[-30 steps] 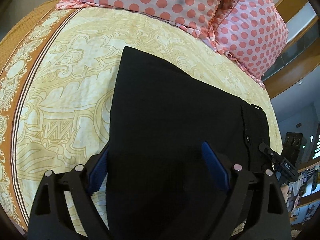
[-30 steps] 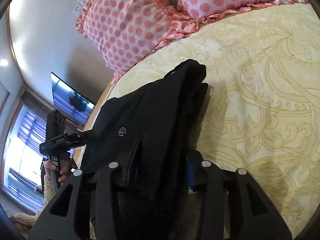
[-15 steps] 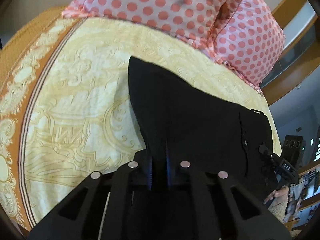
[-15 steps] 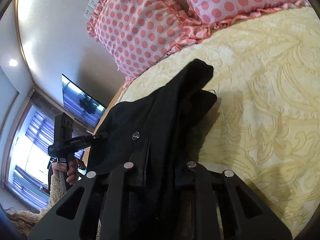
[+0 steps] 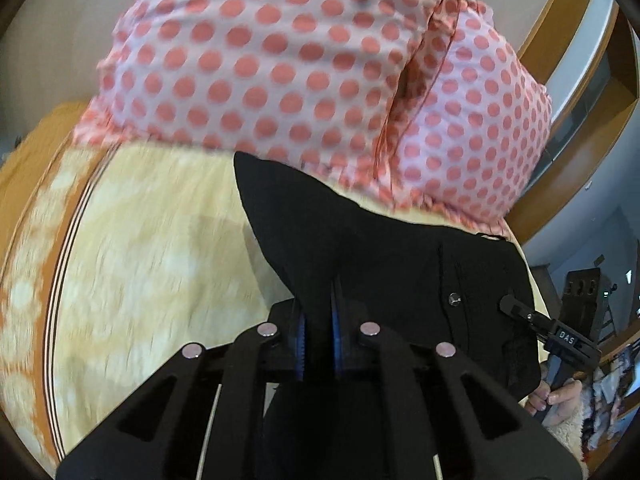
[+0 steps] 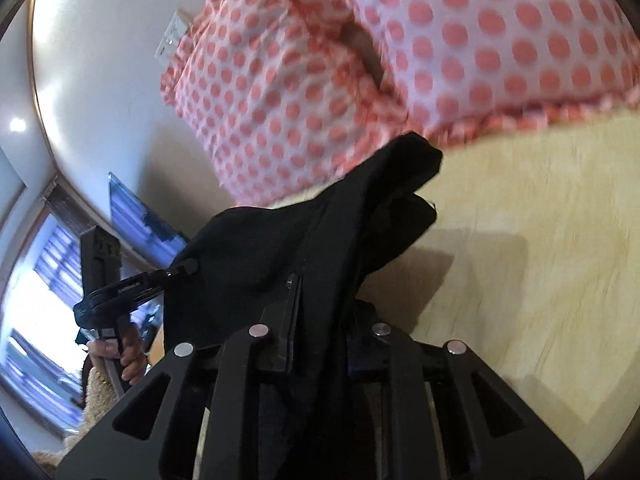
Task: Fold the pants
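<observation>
The black pants [image 5: 360, 248] hang lifted above the yellow patterned bedspread [image 5: 152, 264]. My left gripper [image 5: 318, 320] is shut on one edge of the pants, the cloth pinched between its blue pads. My right gripper [image 6: 320, 312] is shut on the waistband end of the pants [image 6: 320, 220], near a metal button [image 5: 454, 300]. The other gripper shows at each view's side, held in a hand. The pants' lower part is hidden behind the grippers.
Two pink polka-dot pillows [image 5: 288, 52] [image 6: 440, 48] lie at the head of the bed. A wooden headboard frame [image 5: 576, 40] curves on the right. A wall screen [image 6: 140, 216] and a window [image 6: 40, 280] are at the left of the right wrist view.
My left gripper closed on the pants' edge. Both grippers rose and moved toward the pillows, lifting the pants off the bedspread. The views are blurred by motion.
</observation>
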### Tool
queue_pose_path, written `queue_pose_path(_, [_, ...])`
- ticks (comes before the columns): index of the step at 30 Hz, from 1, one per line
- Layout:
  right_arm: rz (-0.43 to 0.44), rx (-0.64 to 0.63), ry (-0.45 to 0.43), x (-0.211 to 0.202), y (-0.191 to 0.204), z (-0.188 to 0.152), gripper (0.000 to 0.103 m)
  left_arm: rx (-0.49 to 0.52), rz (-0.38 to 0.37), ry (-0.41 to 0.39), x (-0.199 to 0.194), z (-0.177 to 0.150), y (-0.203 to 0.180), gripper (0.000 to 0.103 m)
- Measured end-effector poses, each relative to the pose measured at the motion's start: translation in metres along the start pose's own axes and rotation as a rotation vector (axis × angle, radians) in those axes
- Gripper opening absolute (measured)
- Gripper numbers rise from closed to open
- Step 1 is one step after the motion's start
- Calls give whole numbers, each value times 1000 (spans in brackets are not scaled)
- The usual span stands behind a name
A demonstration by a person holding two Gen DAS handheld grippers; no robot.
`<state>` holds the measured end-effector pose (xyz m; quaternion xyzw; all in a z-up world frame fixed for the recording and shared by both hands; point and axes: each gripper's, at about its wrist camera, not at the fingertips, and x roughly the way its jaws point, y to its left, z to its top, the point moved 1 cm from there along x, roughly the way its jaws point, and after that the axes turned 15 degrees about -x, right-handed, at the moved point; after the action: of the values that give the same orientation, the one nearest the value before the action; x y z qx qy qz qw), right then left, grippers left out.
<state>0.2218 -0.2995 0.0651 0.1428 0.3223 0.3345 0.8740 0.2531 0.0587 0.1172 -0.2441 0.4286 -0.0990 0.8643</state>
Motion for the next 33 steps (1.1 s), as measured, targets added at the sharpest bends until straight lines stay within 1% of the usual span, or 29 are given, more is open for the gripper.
queue_pose_path(2, [-23, 10, -19, 4, -16, 15, 17, -9, 1, -7, 14, 14, -4, 9])
queue_pose_path(3, [-39, 15, -20, 7, -24, 19, 17, -30, 12, 0, 29, 22, -2, 10])
queue_pose_path(5, [-86, 43, 21, 22, -46, 20, 17, -62, 40, 27, 51, 28, 6, 10])
queue_pose_path(7, [-125, 111, 106, 41, -68, 10, 18, -108, 97, 82, 81, 26, 23, 10])
queue_pose_path(8, [-139, 130, 133, 47, -74, 5, 18, -128, 121, 102, 93, 22, 31, 13])
queue_pose_path(10, [-140, 142, 132, 49, -79, 2, 20, -150, 137, 109, 104, 17, 40, 18])
queue_pose_path(11, [-154, 138, 135, 49, -78, 2, 25, -152, 141, 102, 105, 16, 41, 21])
queue_pose_path(12, [-180, 124, 146, 49, -75, 3, 35, -149, 151, 97, 105, 16, 40, 25])
queue_pose_path(13, [-224, 100, 161, 48, -72, 3, 42, -149, 162, 93, 103, 16, 39, 27])
queue_pose_path(14, [-258, 85, 173, 47, -69, 3, 57, -153, 170, 84, 100, 17, 39, 32])
queue_pose_path(15, [-283, 68, 178, 44, -67, 2, 61, -156, 179, 66, 94, 17, 38, 40])
queue_pose_path(16, [-330, 44, 177, 35, -63, 1, 63, -154, 208, 28, 83, 18, 39, 48])
queue_pose_path(17, [-379, 24, 169, 29, -58, 2, 69, -144, 238, -30, 69, 18, 38, 66])
queue_pose_path(18, [-431, 3, 148, 17, -54, 1, 71, -132, 252, -74, 57, 17, 39, 79])
queue_pose_path(19, [-484, -33, 106, 2, -47, 2, 73, -107, 258, -131, 42, 14, 34, 82])
queue_pose_path(20, [-502, -64, 77, -8, -39, 2, 77, -86, 242, -159, 29, 9, 30, 89])
queue_pose_path(21, [-499, -97, 55, -13, -30, 1, 78, -66, 208, -163, 20, 4, 24, 94])
queue_pose_path(22, [-462, -142, 42, -16, -16, 0, 78, -42, 143, -147, 11, -6, 15, 96])
queue_pose_path(23, [-428, -170, 40, -16, -6, -3, 78, -29, 112, -131, 8, -12, 9, 98])
queue_pose_path(24, [-398, -194, 46, -15, 5, -7, 78, -9, 77, -98, 7, -22, 0, 99])
queue_pose_path(26, [-323, -232, 70, -8, 23, -14, 78, 18, 42, -43, 13, -36, -12, 99])
queue_pose_path(28, [-265, -251, 109, 3, 33, -21, 82, 41, 2, 34, 28, -50, -24, 99])
queue_pose_path(29, [-258, -257, 138, 10, 37, -25, 85, 47, -1, 64, 34, -55, -26, 99])
queue_pose_path(30, [-271, -257, 174, 17, 38, -29, 85, 54, 22, 99, 44, -62, -26, 99])
queue_pose_path(31, [-303, -243, 239, 27, 33, -36, 85, 58, 55, 123, 53, -66, -24, 99])
queue_pose_path(32, [-311, -228, 268, 31, 29, -41, 85, 56, 100, 163, 67, -70, -19, 99])
queue_pose_path(33, [-306, -230, 251, 31, 27, -43, 85, 47, 112, 188, 73, -73, -15, 98])
